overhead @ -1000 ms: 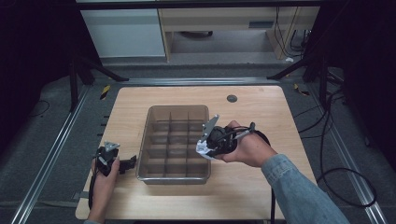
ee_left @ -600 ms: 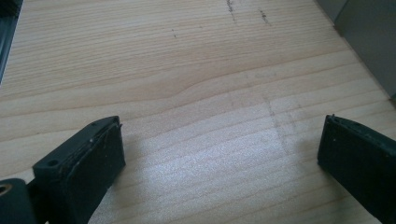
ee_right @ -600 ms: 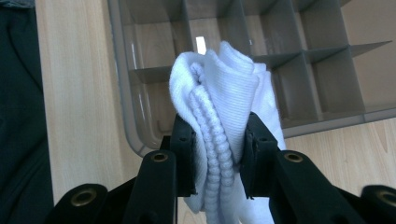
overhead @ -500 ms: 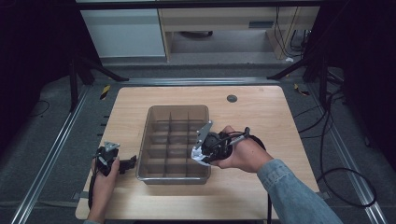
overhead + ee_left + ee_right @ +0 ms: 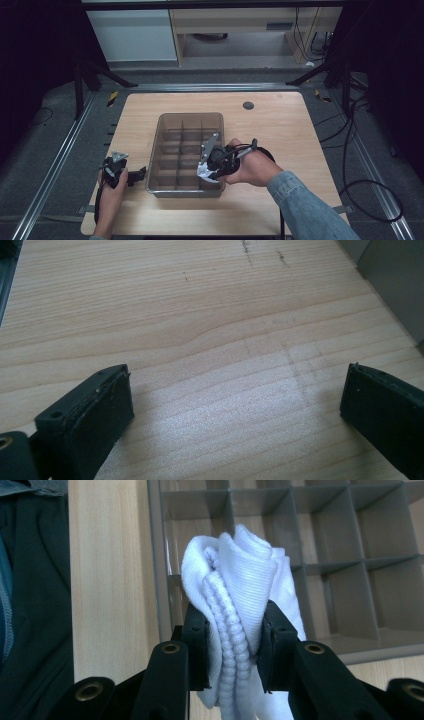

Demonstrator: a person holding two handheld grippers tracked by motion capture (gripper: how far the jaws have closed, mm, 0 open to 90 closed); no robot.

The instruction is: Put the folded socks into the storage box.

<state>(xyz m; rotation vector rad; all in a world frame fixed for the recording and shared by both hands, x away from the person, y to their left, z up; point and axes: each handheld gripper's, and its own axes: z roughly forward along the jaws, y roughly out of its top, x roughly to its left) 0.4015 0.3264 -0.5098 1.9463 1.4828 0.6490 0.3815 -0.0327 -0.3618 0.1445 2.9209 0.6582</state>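
A wooden table [image 5: 280,125] carries a grey divided organiser box [image 5: 185,150] at its middle; my right gripper [image 5: 232,645] pinches a rolled white sock [image 5: 240,595] above the box's near right corner, while my left gripper [image 5: 235,405] rests on bare wood left of the box, jaws spread wide

High view overhead, gripper views close, sharing table [image 5: 280,125]

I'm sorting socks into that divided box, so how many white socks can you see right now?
1. The white sock is clamped in the right tool, held over the near right corner of the divided box. Others may be hidden behind the dividers.
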